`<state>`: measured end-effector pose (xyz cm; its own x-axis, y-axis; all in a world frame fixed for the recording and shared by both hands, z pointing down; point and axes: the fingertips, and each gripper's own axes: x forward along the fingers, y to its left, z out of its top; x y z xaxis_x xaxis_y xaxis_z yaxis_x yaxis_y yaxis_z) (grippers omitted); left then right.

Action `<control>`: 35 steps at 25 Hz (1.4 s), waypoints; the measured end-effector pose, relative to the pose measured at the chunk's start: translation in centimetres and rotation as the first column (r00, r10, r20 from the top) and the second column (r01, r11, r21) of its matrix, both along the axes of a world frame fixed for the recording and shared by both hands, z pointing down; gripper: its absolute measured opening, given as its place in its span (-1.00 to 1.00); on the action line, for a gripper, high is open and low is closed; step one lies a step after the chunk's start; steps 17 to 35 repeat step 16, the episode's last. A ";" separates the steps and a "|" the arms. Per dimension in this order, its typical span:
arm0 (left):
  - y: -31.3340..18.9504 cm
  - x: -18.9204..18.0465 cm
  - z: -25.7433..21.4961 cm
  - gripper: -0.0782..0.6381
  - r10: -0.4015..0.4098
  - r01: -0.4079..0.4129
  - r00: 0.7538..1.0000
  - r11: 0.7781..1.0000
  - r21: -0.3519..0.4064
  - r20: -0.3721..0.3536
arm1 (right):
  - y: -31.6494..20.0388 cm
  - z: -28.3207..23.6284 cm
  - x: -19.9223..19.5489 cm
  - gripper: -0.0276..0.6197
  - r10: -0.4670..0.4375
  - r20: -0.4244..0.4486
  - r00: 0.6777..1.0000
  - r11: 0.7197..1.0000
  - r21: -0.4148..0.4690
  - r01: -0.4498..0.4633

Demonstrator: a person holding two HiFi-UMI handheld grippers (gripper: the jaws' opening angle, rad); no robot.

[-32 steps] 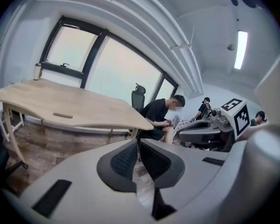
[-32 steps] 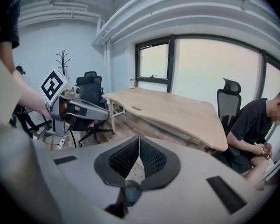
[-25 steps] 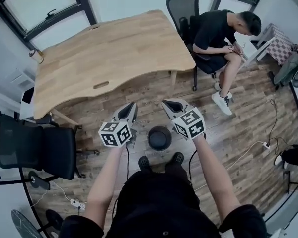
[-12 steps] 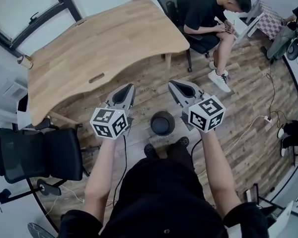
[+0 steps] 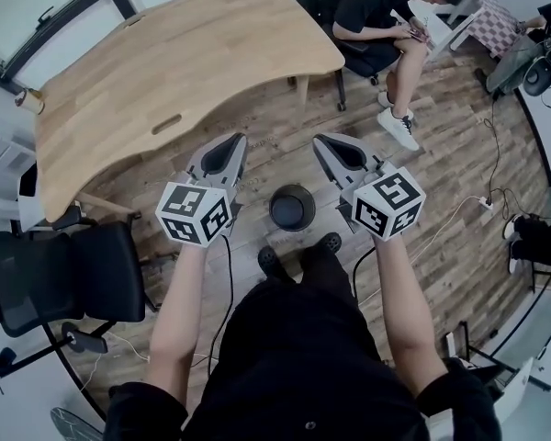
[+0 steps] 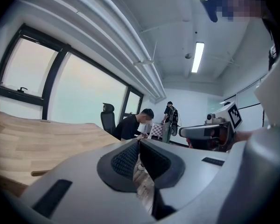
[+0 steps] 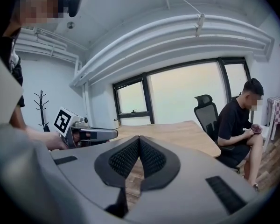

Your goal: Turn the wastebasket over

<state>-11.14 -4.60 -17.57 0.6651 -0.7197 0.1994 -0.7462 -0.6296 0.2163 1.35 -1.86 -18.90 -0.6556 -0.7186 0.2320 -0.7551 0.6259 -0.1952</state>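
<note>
The wastebasket [image 5: 292,208] is a small round black bin standing on the wooden floor, just ahead of the person's shoes. From above I cannot tell whether its mouth or its base faces up. My left gripper [image 5: 234,141] hangs above and to the left of it, and my right gripper [image 5: 320,141] above and to the right. Neither one touches it. The basket lies below both gripper views. In the left gripper view the left gripper [image 6: 139,141] has its pads together with nothing between them. The right gripper [image 7: 139,138] in its own view is likewise shut and empty.
A big wooden desk [image 5: 165,72] stands ahead on the left. A black office chair [image 5: 64,274] is close at the left. A person [image 5: 386,7] sits on a chair at the far right. Cables and a power strip [image 5: 485,202] lie on the floor to the right.
Both grippers have risen away from the floor and now stand a little further apart. The wastebasket has stayed where it was.
</note>
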 end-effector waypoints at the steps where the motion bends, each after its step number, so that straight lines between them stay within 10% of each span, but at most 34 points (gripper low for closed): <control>1: 0.1 0.0 0.0 -0.70 -0.002 0.002 1.000 1.000 -0.003 -0.001 | 0.1 0.0 0.0 -0.82 -0.002 -0.006 1.000 1.000 -0.001 0.002; 35: 1.2 -0.6 1.3 -0.70 -0.022 0.021 1.000 0.999 -0.033 -0.009 | 0.9 0.1 -0.6 -0.82 -0.006 -0.047 0.999 1.000 0.007 0.006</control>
